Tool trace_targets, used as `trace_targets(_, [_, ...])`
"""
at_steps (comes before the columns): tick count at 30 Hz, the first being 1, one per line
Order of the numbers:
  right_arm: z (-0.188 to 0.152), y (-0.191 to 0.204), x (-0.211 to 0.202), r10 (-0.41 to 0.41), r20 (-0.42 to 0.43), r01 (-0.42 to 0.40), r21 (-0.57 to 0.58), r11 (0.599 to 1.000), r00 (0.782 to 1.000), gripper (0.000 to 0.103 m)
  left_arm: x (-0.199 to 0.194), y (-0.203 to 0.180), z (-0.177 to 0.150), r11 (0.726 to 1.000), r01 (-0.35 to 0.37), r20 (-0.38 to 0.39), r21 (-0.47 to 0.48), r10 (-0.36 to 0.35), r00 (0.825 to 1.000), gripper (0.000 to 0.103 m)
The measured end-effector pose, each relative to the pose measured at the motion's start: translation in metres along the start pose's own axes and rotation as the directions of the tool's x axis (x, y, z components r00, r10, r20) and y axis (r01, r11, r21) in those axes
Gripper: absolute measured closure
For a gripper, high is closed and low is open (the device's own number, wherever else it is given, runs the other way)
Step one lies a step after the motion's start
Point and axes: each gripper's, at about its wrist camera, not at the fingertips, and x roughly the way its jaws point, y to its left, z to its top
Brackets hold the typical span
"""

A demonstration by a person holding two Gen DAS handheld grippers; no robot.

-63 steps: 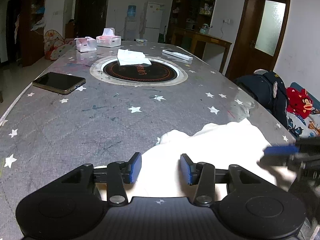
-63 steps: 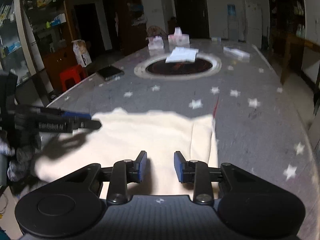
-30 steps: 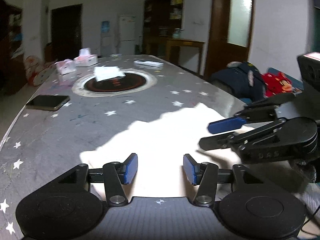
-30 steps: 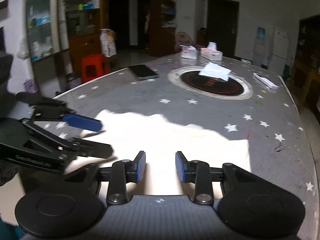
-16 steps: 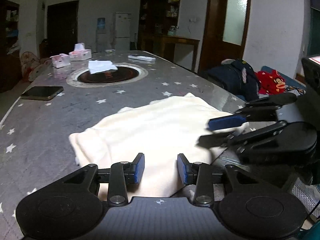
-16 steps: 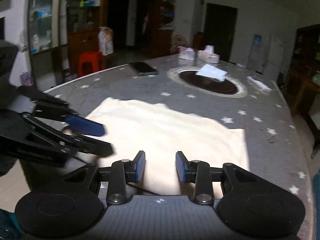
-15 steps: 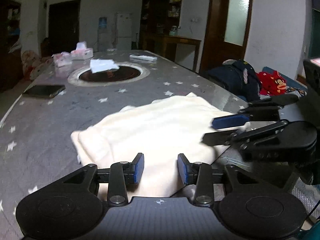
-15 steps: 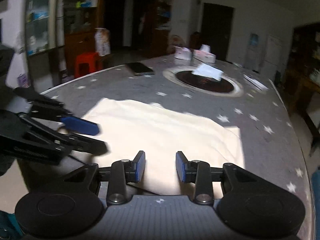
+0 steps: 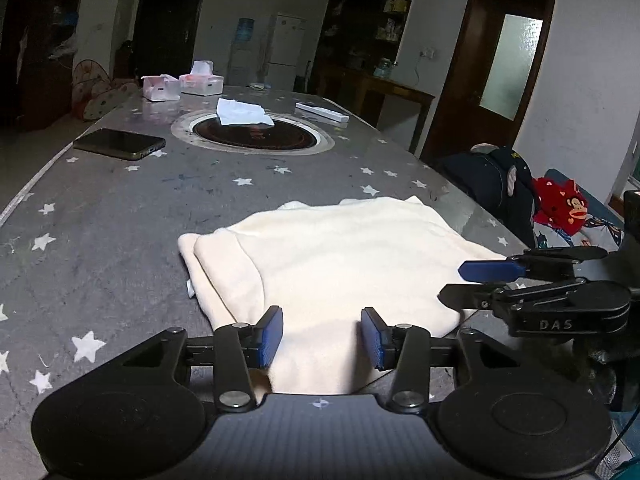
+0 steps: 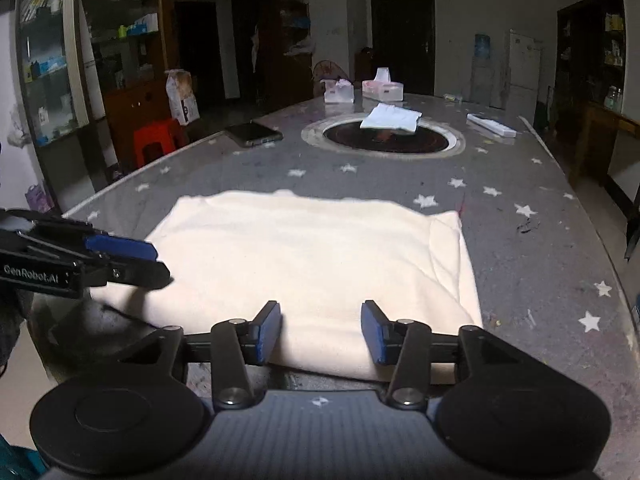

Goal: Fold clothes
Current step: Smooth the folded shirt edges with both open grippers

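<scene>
On the starred table [image 9: 120,216], folded cream garment [image 9: 340,256], phone [image 9: 119,143] and tissue boxes [image 9: 182,84] beyond, both tools' jaws just widened, apart, gripping nothing.

Left tongs [image 9: 320,338]: matte black body, ribbed top plate with a small white cross mark at centre, 2 round raised discs at the outer corners. 2 black linkage arms, each with silver screw heads at both pivots. Fingers [image 9: 270,336] carry flat blue pads.

Right tongs [image 10: 321,332]: same build, same blue pads, silver screws, white cross mark.

Side views: right tongs show grey "DAS" lettering on a black housing; left tongs show white "GenRobot.AI" lettering on a black bar. Teal edge at the lower frame corners, too little visible to identify.
</scene>
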Motion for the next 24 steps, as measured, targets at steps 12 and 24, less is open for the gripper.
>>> trace_targets(12, [-0.003,0.000,-0.008,0.003,0.013,-0.003,0.031,1.000,1.000,0.038,0.003,0.000,0.007,0.999,-0.020,-0.020,-0.027,0.020,1.000,0.038])
trace_targets(24, [-0.004,0.005,-0.015,-0.007,0.040,0.005,0.050,0.999,0.999,0.017,-0.005,-0.007,0.012,0.996,-0.078,-0.002,-0.033,0.078,0.997,0.013])
